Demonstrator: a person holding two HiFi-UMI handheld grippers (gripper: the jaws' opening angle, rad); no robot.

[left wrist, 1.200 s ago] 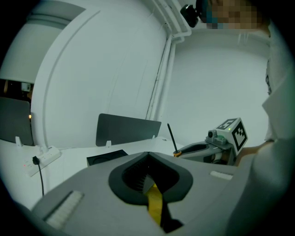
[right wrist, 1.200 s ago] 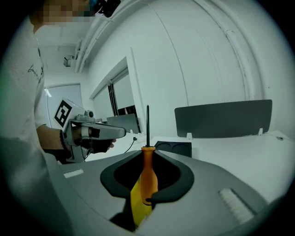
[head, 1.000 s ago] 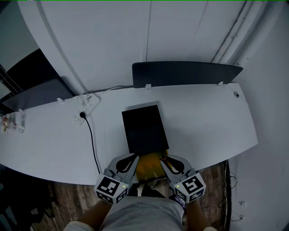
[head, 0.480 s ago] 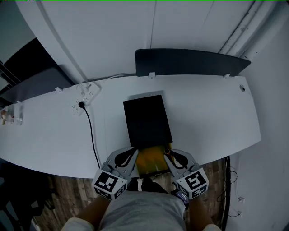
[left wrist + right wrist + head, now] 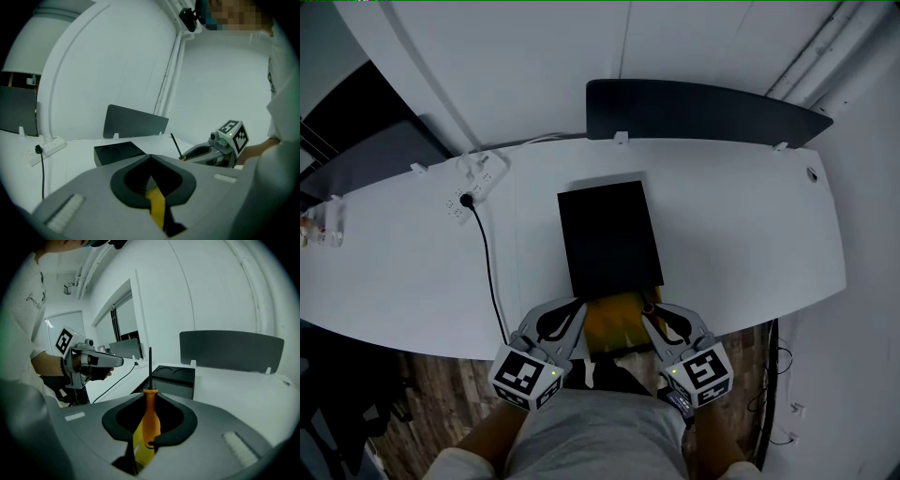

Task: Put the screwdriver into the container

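1. Right gripper [image 5: 150, 394]: I read its jaws as clamped on the orange handle of the screwdriver [image 5: 150, 420], at bottom centre of the right gripper view. The handle fills the gap between the jaws. The tool stands about upright, with its thin dark shaft rising to mid-frame.

2. Left gripper [image 5: 150, 158]: its jaws are together, tips meeting at lower centre of the left gripper view. I see nothing clamped between them. A yellow strip shows through the opening behind the tips.

3. Position, head view: both grippers sit at lower centre of the frame, at the front edge of the white table [image 5: 741, 225]. The left gripper is left of the right one. A yellow object [image 5: 614, 323] lies between them.

4. Container [image 5: 609, 239]: a black box at centre frame on the table, directly above the grippers in the picture. Its near end is just beside the gripper tips. Two round recesses show in its top in the right gripper view.

5. The screwdriver is outside the container, near its lower right corner.

6. A power strip [image 5: 473, 183] lies at upper left, with its black cable [image 5: 490, 281] running down the frame.
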